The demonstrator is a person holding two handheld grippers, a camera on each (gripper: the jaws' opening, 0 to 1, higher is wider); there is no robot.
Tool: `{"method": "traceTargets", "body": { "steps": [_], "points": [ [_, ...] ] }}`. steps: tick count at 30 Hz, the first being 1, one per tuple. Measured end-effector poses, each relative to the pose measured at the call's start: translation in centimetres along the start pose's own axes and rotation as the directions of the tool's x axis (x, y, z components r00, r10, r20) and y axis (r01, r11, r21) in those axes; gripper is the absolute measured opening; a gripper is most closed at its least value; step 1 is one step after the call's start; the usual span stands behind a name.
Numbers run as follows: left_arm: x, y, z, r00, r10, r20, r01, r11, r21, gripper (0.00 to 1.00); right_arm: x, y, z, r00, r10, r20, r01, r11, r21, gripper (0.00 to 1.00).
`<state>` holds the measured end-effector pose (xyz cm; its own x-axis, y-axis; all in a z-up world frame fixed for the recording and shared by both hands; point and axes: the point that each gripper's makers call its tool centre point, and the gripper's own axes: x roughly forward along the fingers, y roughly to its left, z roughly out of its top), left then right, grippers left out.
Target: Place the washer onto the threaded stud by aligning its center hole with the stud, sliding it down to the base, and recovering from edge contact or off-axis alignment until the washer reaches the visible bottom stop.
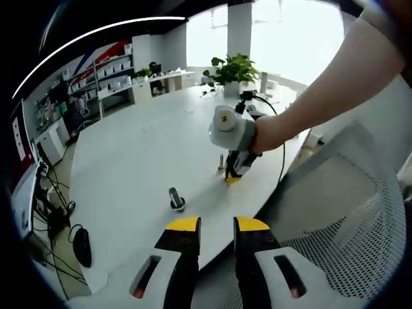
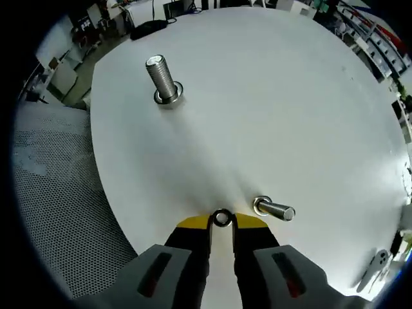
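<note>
Now right hand-held gripper (image 2: 222, 222) clenched on washer (image 2: 222, 218) beside stud (image 2: 275, 209); left hand-held gripper (image 1: 216, 225) released.

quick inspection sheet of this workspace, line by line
surface: white round-edged table, mostly bare
job's things: small metal washer pinched between the right gripper's yellow tips at the table; upright threaded steel stud on its base farther off; second stud beside the tips
clutter: potted green plant at the far table edge
grippers: left gripper open, holding nothing, off the table edge
cables: black cable looping from the right gripper; more on the floor
surroundings: white mesh chair, office shelving, bright windows
</note>
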<state>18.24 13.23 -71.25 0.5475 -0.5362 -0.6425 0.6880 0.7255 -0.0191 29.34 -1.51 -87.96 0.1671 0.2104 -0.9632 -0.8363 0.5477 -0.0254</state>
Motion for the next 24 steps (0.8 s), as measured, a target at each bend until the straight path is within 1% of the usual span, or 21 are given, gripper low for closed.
{"method": "traceTargets", "body": {
  "steps": [4, 6, 8, 11, 14, 18, 24],
  "points": [
    [0.0, 0.0, 0.0, 1.000, 0.000, 0.003, 0.000, 1.000, 0.000, 0.18, 0.0, 0.1, 0.2, 1.000, -0.007, -0.005, 0.007, 1.000, -0.026, 0.14],
    [-0.1, 0.0, 0.0, 1.000, 0.000, 0.004, 0.000, 1.000, 0.000, 0.18, 0.0, -0.2, 0.1, 1.000, -0.023, 0.000, 0.023, 0.999, -0.037, 0.14],
    [-0.1, 0.0, 0.1, 1.000, 0.002, 0.004, -0.002, 1.000, 0.002, 0.18, -0.2, -0.5, -0.2, 0.999, -0.033, -0.001, 0.032, 0.999, -0.027, 0.14],
    [-0.1, 0.1, 0.1, 1.000, 0.001, 0.007, -0.001, 1.000, 0.000, 0.18, -0.7, -0.3, -0.2, 1.000, -0.020, 0.020, 0.020, 0.999, 0.028, 0.14],
    [-0.1, 0.0, 0.3, 1.000, 0.000, 0.014, 0.000, 1.000, 0.000, 0.18, -1.2, -0.5, -0.4, 0.999, -0.023, 0.026, 0.022, 0.999, 0.024, 0.14],
    [-0.2, 0.0, 0.6, 0.999, -0.003, 0.032, 0.003, 1.000, -0.003, 0.18, -1.8, -0.7, -1.3, 1.000, -0.022, 0.020, 0.022, 0.999, 0.030, 0.14],
    [-0.3, 0.0, 0.9, 0.999, -0.007, 0.051, 0.007, 1.000, -0.007, 0.19, -3.0, -1.5, -3.0, 0.999, -0.030, 0.015, 0.029, 0.997, 0.069, 0.14]
  ]
}}
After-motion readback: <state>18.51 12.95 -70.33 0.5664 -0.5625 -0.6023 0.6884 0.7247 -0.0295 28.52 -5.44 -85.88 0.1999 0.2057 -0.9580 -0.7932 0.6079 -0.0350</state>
